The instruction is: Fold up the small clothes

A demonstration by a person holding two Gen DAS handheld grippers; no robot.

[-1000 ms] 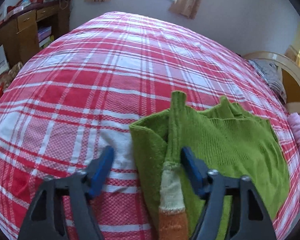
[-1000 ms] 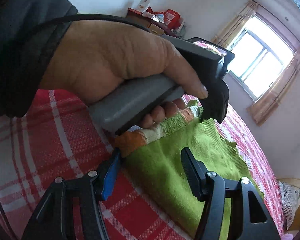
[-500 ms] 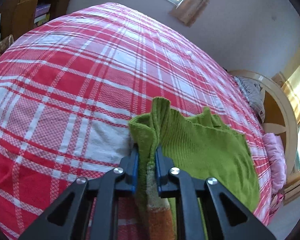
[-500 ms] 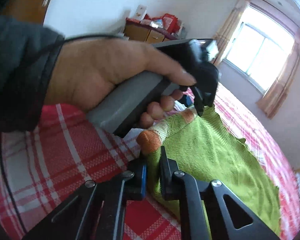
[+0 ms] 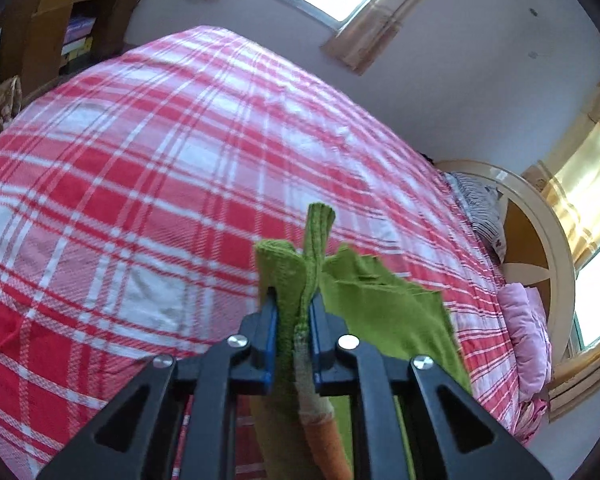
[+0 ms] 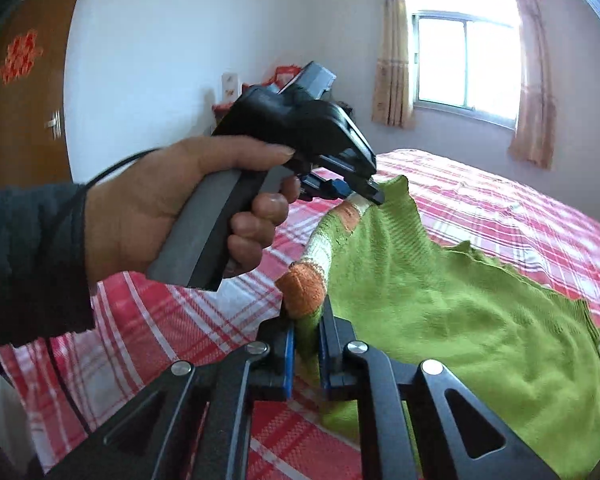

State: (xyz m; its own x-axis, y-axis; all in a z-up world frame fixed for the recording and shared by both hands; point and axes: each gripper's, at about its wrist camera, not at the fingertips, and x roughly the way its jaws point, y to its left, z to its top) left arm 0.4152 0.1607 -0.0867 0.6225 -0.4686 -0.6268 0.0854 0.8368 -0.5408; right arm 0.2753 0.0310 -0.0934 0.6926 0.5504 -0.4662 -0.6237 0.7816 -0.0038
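A small green knitted sweater [image 6: 460, 312] with a white and orange striped edge hangs partly lifted over the red plaid bed. My left gripper [image 5: 294, 304] is shut on a bunched green fold of the sweater [image 5: 384, 308]; the cloth stands up between its blue pads. My right gripper [image 6: 306, 320] is shut on the sweater's edge just below the orange band [image 6: 302, 290]. In the right wrist view a hand [image 6: 172, 208] holds the left gripper [image 6: 376, 196], whose tip pinches the sweater's far corner. The striped edge sags between the two grips.
The red and white plaid bedspread [image 5: 140, 168] spreads wide to the left and ahead. A wooden cabinet [image 5: 56, 28] stands at the far left, a curved headboard [image 5: 536, 248] and a pink pillow [image 5: 528, 336] at the right. A brown door [image 6: 24, 92] is behind the hand.
Both grippers went from open astride the sweater's edge to shut on it. Both have since risen, lifting that edge off the bed, and the right one has rolled.
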